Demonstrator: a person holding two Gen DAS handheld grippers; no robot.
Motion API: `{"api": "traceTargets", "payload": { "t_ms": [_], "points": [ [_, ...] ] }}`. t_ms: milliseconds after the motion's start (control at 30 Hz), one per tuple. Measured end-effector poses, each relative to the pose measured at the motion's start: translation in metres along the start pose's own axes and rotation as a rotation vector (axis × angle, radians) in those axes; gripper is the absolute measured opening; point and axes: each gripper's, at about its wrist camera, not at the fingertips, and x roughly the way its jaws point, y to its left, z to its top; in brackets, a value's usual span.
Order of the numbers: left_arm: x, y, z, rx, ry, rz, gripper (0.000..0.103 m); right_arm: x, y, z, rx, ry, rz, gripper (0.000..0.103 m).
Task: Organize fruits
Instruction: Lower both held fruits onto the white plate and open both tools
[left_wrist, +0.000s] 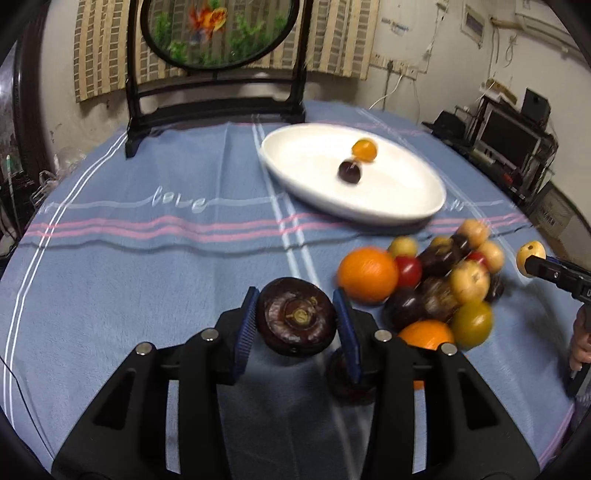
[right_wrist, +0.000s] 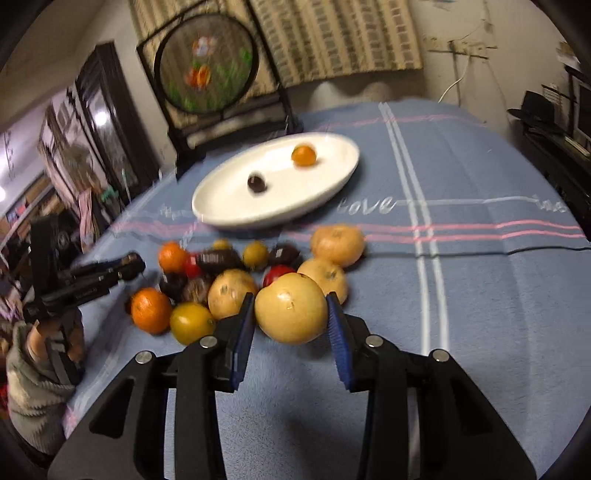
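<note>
My left gripper (left_wrist: 297, 321) is shut on a dark purple mangosteen (left_wrist: 295, 320), held above the blue cloth. My right gripper (right_wrist: 291, 314) is shut on a pale yellow round fruit (right_wrist: 290, 308); it also shows in the left wrist view (left_wrist: 530, 254) at the far right. A pile of fruit (left_wrist: 436, 284) lies on the cloth: oranges, yellow, red and dark ones. It shows in the right wrist view (right_wrist: 236, 277) too. A white oval plate (left_wrist: 314, 177) holds a small orange fruit (left_wrist: 364, 149) and a dark fruit (left_wrist: 349, 171). The plate (right_wrist: 317, 192) lies beyond the pile.
A round framed goldfish screen on a black stand (left_wrist: 218, 62) stands at the table's back edge. The blue striped tablecloth (left_wrist: 147, 258) covers the table. Shelves and electronics (left_wrist: 517, 136) stand to the right. My left gripper (right_wrist: 110, 273) shows at left in the right wrist view.
</note>
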Motion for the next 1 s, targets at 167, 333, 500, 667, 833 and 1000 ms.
{"api": "traceTargets", "payload": {
  "t_ms": [167,333,500,667,833,1000],
  "points": [
    [-0.007,-0.018,0.054,0.041,-0.067,0.006,0.042,-0.022,0.001,0.052,-0.008,-0.102,-0.001,0.039],
    [0.027,-0.032,0.094,0.025,-0.057,-0.020,0.042,0.014,0.018,0.104,-0.034,-0.091,0.026,0.039],
    [0.080,-0.033,0.107,0.004,0.005,-0.021,0.042,0.085,0.029,0.114,-0.040,0.019,0.036,0.038],
    [0.110,-0.034,0.110,0.026,0.050,-0.018,0.042,0.134,0.031,0.116,-0.085,0.104,-0.012,0.039],
    [0.116,-0.031,0.112,0.019,0.041,-0.016,0.066,0.144,0.029,0.114,-0.112,0.132,-0.060,0.041],
    [0.111,-0.030,0.112,0.021,0.034,-0.006,0.071,0.135,0.025,0.115,-0.101,0.092,-0.055,0.062]
  ]
}}
